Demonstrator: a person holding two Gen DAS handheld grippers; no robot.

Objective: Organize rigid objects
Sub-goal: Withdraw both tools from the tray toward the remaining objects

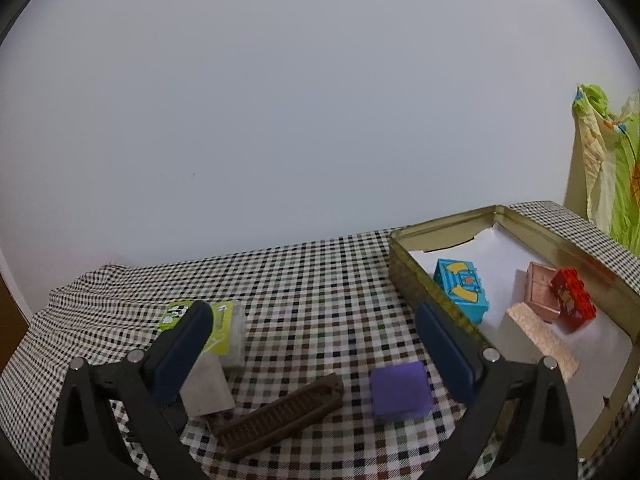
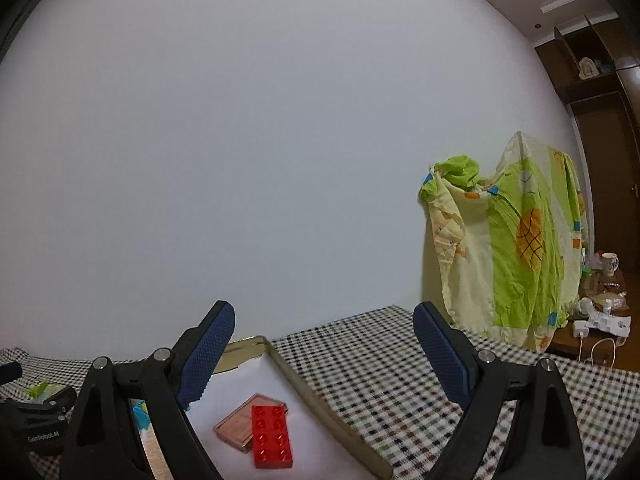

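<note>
In the left wrist view the left gripper (image 1: 314, 344) hangs low over the checkered surface (image 1: 320, 280) with its jaws spread wide and nothing between them; below it lie a purple block (image 1: 400, 394) and a brown ridged piece (image 1: 280, 416), apart from each other, with a grey block (image 1: 206, 386) and a green-labelled packet (image 1: 224, 330) partly hidden behind the left finger. The gold tin (image 1: 404, 264) stands just to the right and already holds a blue printed brick (image 1: 462, 290), a pink flat box (image 1: 540, 292), a red studded brick (image 1: 574, 300) leaning on it, and a beige slab (image 1: 540, 340). The likely trouble here is that the right finger sits close to the tin's near wall, so a careless closing on the purple block could catch the wall and shove the tin, or the block could skid on the loose cloth. In the right wrist view the right gripper (image 2: 324, 356) is also spread and empty, hovering above the tin (image 2: 320, 400), where the red brick (image 2: 272, 438) lies across the pink box (image 2: 240, 424). Any piece dropped onto that stacked pair would probably rock or slide off, and the blurred cloth at the right suggests motion, so a low pass could strike the rim. Both grippers work near the same tin, so they may collide
</note>
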